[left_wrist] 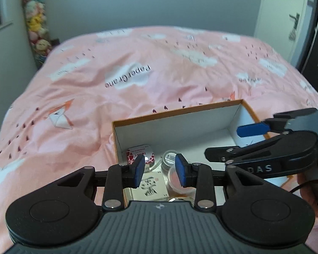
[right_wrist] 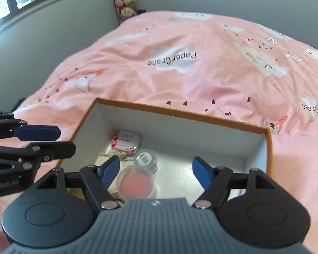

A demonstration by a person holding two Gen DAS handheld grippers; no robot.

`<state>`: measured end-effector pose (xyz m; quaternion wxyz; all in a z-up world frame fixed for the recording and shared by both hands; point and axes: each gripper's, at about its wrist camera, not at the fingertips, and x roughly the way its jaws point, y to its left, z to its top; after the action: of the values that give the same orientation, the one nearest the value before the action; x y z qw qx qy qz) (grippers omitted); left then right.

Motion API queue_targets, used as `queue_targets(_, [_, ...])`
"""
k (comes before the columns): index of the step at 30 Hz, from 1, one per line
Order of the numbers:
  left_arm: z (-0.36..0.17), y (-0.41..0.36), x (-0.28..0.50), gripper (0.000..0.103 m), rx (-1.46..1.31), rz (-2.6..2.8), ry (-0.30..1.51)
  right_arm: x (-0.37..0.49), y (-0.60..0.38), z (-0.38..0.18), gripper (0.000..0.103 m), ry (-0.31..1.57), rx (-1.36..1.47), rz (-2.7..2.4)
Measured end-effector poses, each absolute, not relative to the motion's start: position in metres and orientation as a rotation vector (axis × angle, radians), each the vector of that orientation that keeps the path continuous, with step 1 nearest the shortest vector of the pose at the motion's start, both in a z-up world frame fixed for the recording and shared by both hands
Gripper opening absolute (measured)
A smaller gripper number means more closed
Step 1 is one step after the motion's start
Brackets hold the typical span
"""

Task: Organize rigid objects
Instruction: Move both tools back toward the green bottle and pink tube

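The right claw (right_wrist: 155, 170) stands open and empty over the orange-rimmed box (right_wrist: 180, 114) on the bed (right_wrist: 180, 74), the pink-lidded jar (right_wrist: 136, 185) directly below and nearest it. The left claw (left_wrist: 159, 170), apparently empty, hovers part-open alongside.
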<state>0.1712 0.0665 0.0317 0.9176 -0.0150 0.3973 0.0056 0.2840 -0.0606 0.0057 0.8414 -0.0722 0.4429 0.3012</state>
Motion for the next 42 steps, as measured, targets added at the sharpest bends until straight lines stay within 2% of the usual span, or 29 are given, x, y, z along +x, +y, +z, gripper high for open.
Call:
queue_targets(7, [0.030,0.036,0.114,0.040,-0.058,0.003,0.794,0.207,-0.095,0.029,0.077,0.764,-0.287,0.589])
queue_targets(10, [0.024,0.029,0.095,0.040,-0.102,-0.005,0.809,0.183,-0.115,0.033,0.077,0.748,-0.268,0.561])
queue_targets(14, [0.007,0.018,0.078,0.040,-0.132,-0.024,0.858,0.156,-0.142,0.028,0.077,0.795,-0.189,0.525])
queue_targets(23, [-0.026,-0.003,0.057,0.040,-0.170,-0.140,0.970,0.106,-0.180,-0.007,0.077,0.913,-0.214,0.391])
queue_targets(34, [-0.064,-0.013,0.049,0.040,-0.249,-0.192,1.138,0.099,-0.205,-0.053,0.076,1.138,-0.069,0.341])
queue_targets(37, [-0.067,-0.010,0.048,0.040,-0.276,-0.206,1.145,0.101,-0.207,-0.062,0.068,1.177,-0.032,0.347])
queue_targets(42, [-0.071,-0.012,0.052,0.040,-0.310,-0.247,1.153,0.103,-0.205,-0.068,0.061,1.201,-0.022,0.363])
